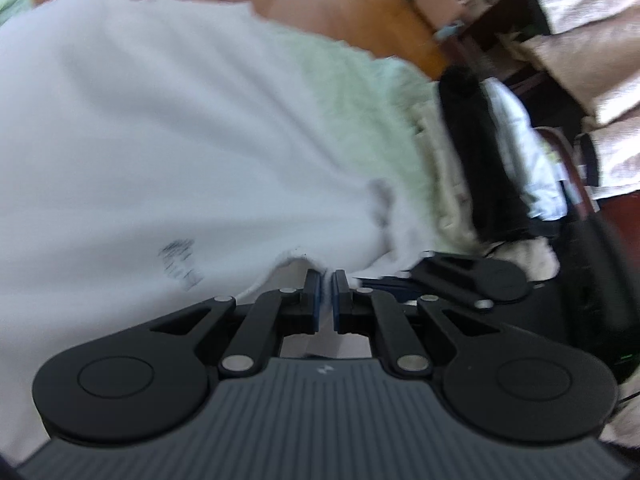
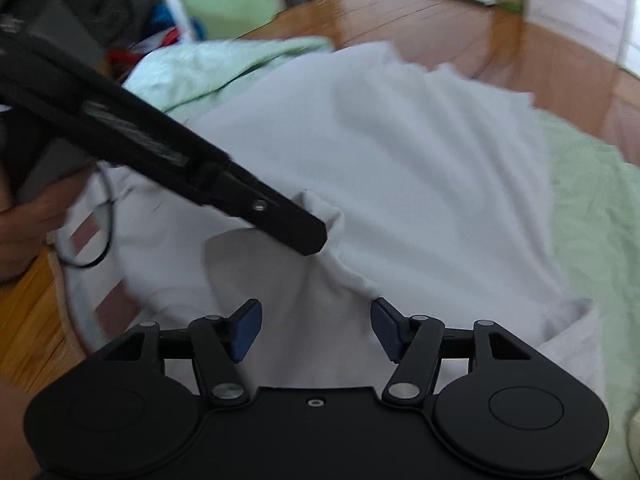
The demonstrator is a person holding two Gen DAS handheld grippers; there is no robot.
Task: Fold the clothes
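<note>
A white garment (image 1: 168,152) lies spread over a pale green cover (image 1: 360,92); it also fills the right wrist view (image 2: 400,168). My left gripper (image 1: 326,280) is shut on the garment's edge near a small dark print (image 1: 180,260). In the right wrist view the left gripper (image 2: 312,236) reaches in from the left and pinches a raised fold of the cloth. My right gripper (image 2: 316,320) is open and empty just above the garment, close behind that fold. In the left wrist view the right gripper's body (image 1: 472,276) shows just right of the left one.
The green cover (image 2: 592,216) lies on a wooden floor (image 2: 400,16). Dark bags and clutter (image 1: 480,152) stand to the right in the left wrist view. A hand (image 2: 24,220) and a black cable (image 2: 92,240) are at the left.
</note>
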